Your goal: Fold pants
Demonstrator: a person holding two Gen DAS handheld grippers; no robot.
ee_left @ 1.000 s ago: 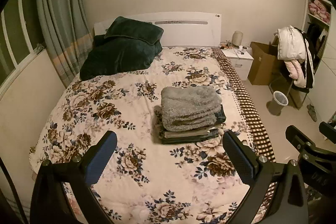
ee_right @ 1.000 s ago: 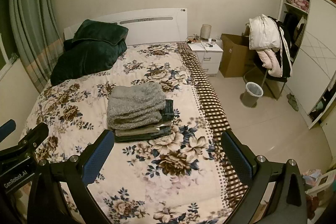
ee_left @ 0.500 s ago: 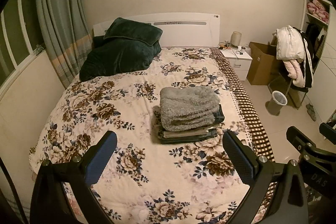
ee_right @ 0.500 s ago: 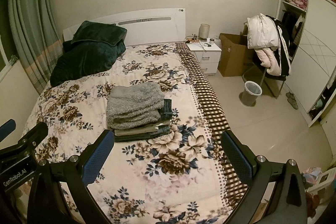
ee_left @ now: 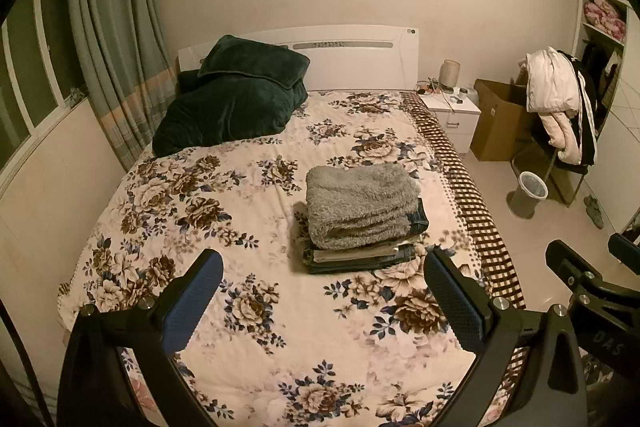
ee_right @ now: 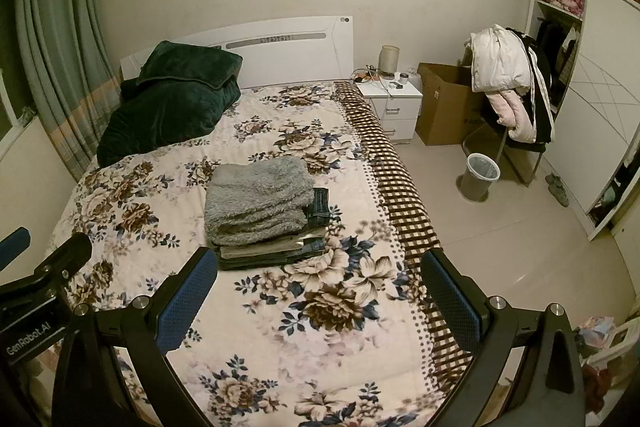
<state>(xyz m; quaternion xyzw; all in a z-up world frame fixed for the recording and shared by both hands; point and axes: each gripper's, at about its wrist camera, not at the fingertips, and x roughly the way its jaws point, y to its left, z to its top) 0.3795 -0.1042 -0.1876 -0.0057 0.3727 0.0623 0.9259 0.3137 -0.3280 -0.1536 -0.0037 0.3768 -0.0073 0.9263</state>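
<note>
A stack of folded pants (ee_left: 362,215) lies on the floral bed (ee_left: 224,195), with grey fuzzy pants on top and denim and khaki ones beneath; the stack also shows in the right wrist view (ee_right: 264,211). My left gripper (ee_left: 324,295) is open and empty, held above the near part of the bed, short of the stack. My right gripper (ee_right: 320,291) is open and empty too, beside it on the right. Each gripper's body shows at the edge of the other's view.
A dark green blanket (ee_left: 236,103) is piled by the white headboard. Right of the bed are a nightstand (ee_right: 394,107), a cardboard box (ee_right: 444,107), a chair hung with jackets (ee_right: 508,83), a bin (ee_right: 480,175) and a wardrobe. Curtains (ee_left: 108,47) hang at left.
Both grippers have drawn back slightly from the bed, so the stack sits a little farther away. Their jaws stay open.
</note>
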